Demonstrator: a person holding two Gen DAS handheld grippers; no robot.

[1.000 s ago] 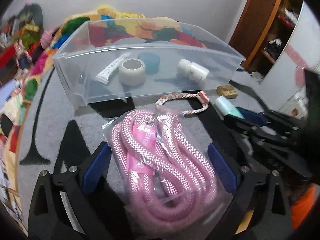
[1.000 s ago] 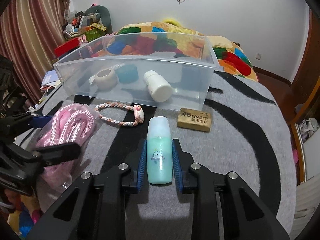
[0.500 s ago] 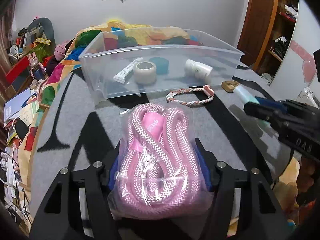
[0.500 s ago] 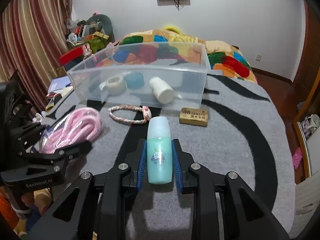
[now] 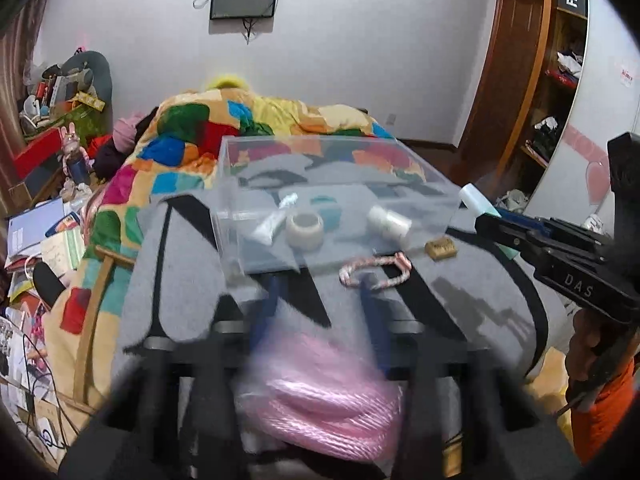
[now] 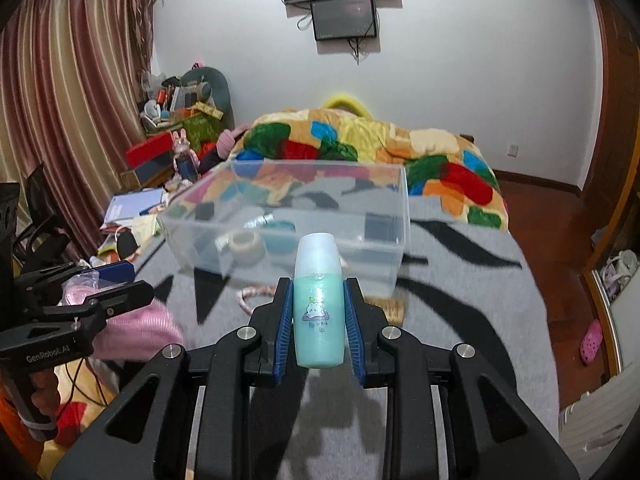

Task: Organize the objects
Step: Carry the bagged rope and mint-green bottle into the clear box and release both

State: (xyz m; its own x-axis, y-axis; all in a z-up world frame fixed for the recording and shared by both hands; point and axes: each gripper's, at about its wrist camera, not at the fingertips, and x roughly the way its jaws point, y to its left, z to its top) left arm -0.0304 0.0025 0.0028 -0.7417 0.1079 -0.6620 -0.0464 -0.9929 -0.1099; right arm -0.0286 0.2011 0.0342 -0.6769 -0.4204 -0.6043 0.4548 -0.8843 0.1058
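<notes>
Both grippers have gone up since half a second ago, so the gray blanket [image 6: 460, 288] and the clear box [image 5: 340, 184] now look lower and farther off. The left gripper [image 5: 320, 312] is blurry, and the bag of pink rope [image 5: 320, 392] has slid back, so it sits near the camera behind the blue pads [image 5: 376, 320] more than between their tips. The jaws look pulled in around the bag, holding it up in the air. The right gripper [image 6: 318, 320] is squeezed on the green bottle [image 6: 319, 312], same as before. The bottle stands straight between the two pads, with its white cap sticking out past the tips toward the box. Inside the box lie a roll of tape [image 5: 305, 230], a small tube [image 5: 272, 226] and a white bottle [image 5: 390, 224]. Just in front of the box, on the blanket, lie a braided ring [image 5: 374, 270] and an eraser [image 5: 441, 247].
</notes>
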